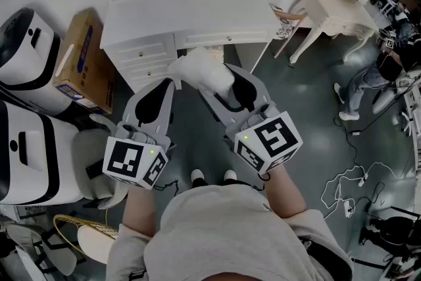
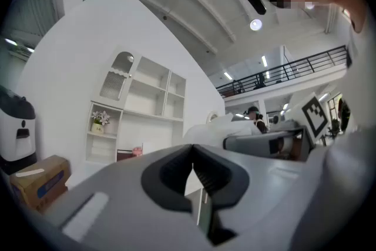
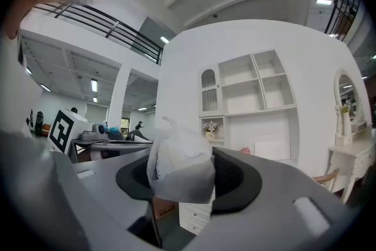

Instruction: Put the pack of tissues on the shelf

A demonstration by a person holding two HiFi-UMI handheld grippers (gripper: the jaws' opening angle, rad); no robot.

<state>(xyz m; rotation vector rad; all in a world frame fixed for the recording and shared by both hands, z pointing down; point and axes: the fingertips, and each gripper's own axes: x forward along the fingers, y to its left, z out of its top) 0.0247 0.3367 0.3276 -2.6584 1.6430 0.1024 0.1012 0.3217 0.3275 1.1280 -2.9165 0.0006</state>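
The right hand-held gripper (image 3: 183, 182) grips the white pack of tissues (image 3: 179, 161) between its jaws and holds it level in the air, on the near side of the white worktop (image 1: 197, 10). The shelf (image 3: 249, 88) stands at the worktop's far edge. The left hand-held gripper (image 2: 192, 156), just to the left, is closed and empty.

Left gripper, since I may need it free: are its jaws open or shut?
Shut. The left gripper shows its two dark pads meeting at the tips, with nothing between them.
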